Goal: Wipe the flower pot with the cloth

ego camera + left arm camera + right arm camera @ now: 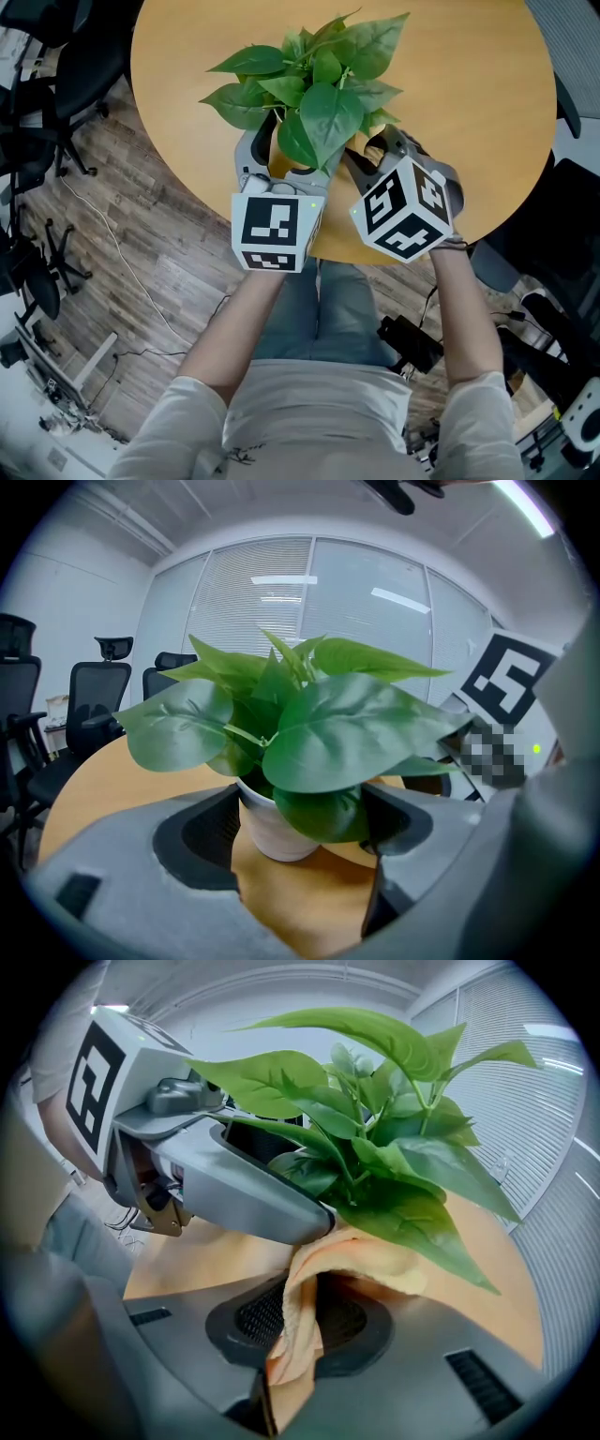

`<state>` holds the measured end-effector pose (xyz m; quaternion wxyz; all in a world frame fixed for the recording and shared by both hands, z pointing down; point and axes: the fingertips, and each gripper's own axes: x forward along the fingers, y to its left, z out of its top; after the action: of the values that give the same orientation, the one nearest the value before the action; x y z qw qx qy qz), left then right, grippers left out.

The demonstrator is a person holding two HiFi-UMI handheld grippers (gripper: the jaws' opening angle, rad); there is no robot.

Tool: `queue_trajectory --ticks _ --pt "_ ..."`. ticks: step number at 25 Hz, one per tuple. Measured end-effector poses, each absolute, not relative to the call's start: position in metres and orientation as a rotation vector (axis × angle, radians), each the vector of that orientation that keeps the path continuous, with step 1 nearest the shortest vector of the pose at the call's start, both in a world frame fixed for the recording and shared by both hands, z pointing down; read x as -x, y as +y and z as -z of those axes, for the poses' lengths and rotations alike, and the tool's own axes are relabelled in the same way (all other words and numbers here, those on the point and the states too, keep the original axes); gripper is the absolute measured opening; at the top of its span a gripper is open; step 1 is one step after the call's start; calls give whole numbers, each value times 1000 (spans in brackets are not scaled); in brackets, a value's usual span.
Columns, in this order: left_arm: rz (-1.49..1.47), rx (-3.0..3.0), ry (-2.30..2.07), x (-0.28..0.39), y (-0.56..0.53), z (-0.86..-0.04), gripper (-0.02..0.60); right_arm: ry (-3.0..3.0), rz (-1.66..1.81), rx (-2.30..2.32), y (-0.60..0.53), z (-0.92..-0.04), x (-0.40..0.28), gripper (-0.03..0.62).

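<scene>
The right gripper point(375, 150) jaws are clamping a peach fabric cloth point(298, 1326) close to the white round flower pot point(277, 829), which the open left gripper point(277, 155) jaws are flanking, apparently without contact.

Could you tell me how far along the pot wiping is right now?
Done: the right gripper has the cloth pinched. In hand: the cloth reaches up under the leaves to the flower pot, and the left gripper has its jaws either side of it; whether they press is unclear. Left: the wiping itself; how much is clean doesn't show.
</scene>
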<state>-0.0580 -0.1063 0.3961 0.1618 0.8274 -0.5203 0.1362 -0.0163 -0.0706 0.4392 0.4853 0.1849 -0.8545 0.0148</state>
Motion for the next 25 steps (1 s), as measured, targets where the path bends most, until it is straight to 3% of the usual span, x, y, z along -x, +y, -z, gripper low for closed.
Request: queue_trajectory --ticks 6,19,25 --pt "-380 -2443 -1358 57 -100 -394 405 -2097 -66 -467 -72 -440 5 57" --pt "-685 -2865 -756 97 -85 -432 407 -2104 -86 -473 -70 -442 2 57" --pt "-387 -2892 -645 89 -111 -402 426 -2105 -91 -482 -70 -442 1 57"
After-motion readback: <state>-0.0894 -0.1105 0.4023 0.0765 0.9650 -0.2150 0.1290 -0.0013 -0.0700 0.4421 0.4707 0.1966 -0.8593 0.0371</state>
